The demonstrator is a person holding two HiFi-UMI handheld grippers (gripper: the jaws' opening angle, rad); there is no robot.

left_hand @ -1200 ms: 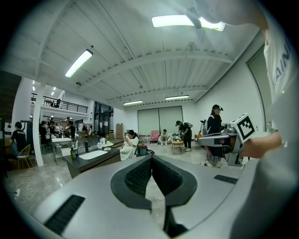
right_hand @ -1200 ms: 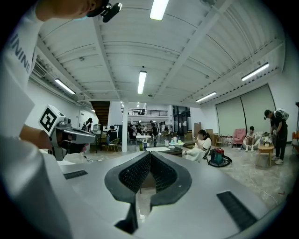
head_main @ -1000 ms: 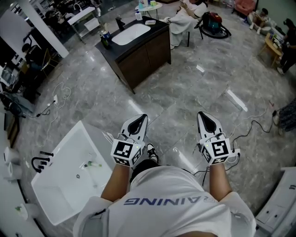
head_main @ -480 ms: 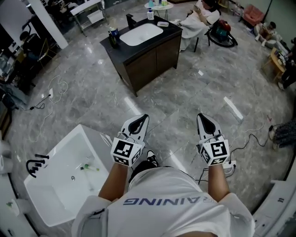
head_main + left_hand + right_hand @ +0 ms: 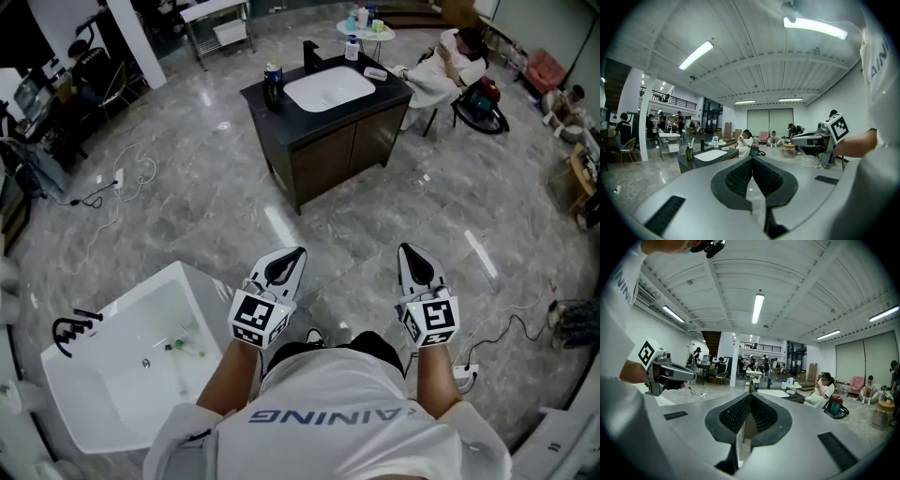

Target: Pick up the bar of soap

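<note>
The bar of soap [image 5: 376, 72] appeared only as a small white item, too small to resolve in detail. It lay on the right rear corner of the dark table [image 5: 281, 116], just beside the white inset basin [image 5: 342, 87]. A black faucet [image 5: 311, 53] stood behind the basin, and a dark bottle [image 5: 272, 83] stood on the table's left end. A seated person [image 5: 439, 77] was just beyond the soap corner, and a small round stand [image 5: 364, 26] carrying bottles stood behind the table.

The table was well apart from both grippers across the grey marble floor [image 5: 187, 216]. The left tongs [image 5: 297, 251] were closed with nothing between the pads. The right tongs [image 5: 405, 247] were likewise closed and empty. Both were held level in front of the person's torso and pointed toward the table. A white freestanding sink [image 5: 112, 323] with a black tap [image 5: 71, 329] sat near the left tongs.
</note>
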